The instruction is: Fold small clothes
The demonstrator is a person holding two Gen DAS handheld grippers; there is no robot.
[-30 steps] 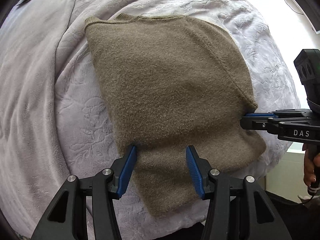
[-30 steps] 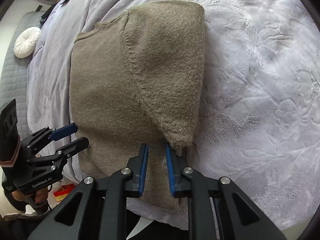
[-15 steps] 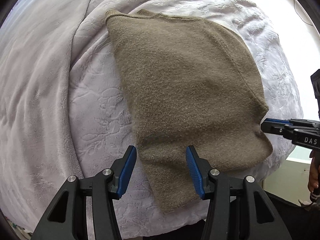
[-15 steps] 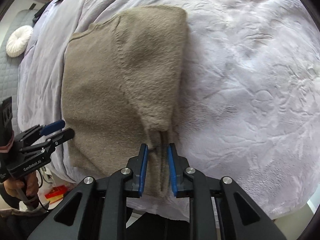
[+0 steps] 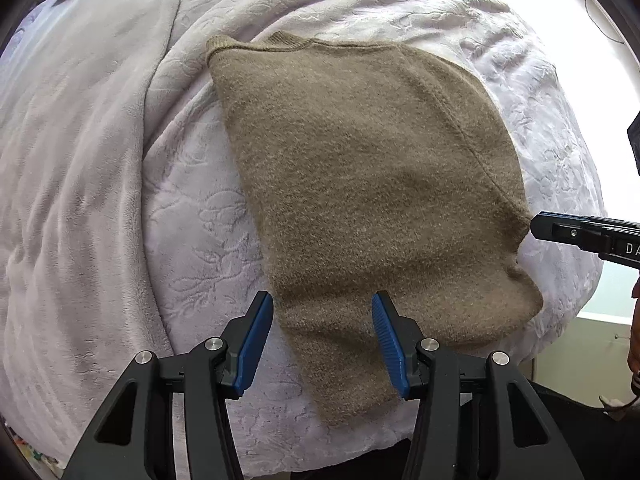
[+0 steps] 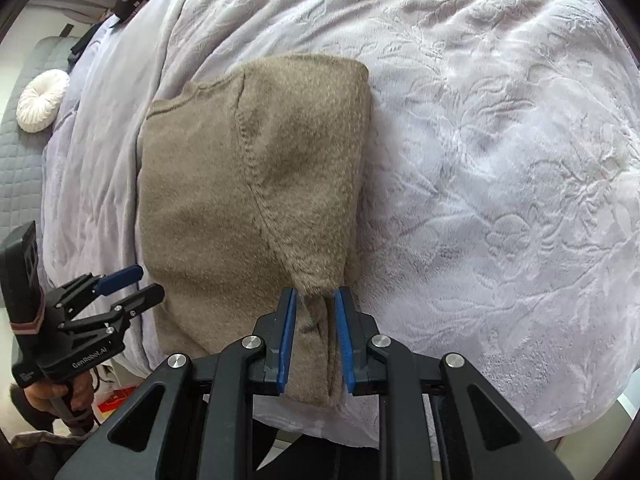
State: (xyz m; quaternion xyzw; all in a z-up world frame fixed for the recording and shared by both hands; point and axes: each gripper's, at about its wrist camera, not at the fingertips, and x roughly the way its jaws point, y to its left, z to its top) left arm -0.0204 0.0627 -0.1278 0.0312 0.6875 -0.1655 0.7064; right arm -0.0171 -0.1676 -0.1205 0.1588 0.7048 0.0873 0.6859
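On the near edge of the lilac bedspread (image 6: 500,160), the olive sweater (image 5: 360,184) is lying part-folded while the left gripper (image 5: 322,344), marked "GenRobot.AI", is hanging released and the right gripper (image 6: 316,340), lettered "DA…", is straddling the hem unclenched, ideally pinching both layers together.

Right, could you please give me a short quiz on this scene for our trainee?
1. True or false: the left gripper has its jaws shut on the olive knit sweater.
2. The sweater lies on: A) a wooden table B) a lilac embossed blanket C) a tiled floor.
3. What white thing lies far left in the right wrist view?
Key: 1 false, open; 2 B; 3 a round cushion.
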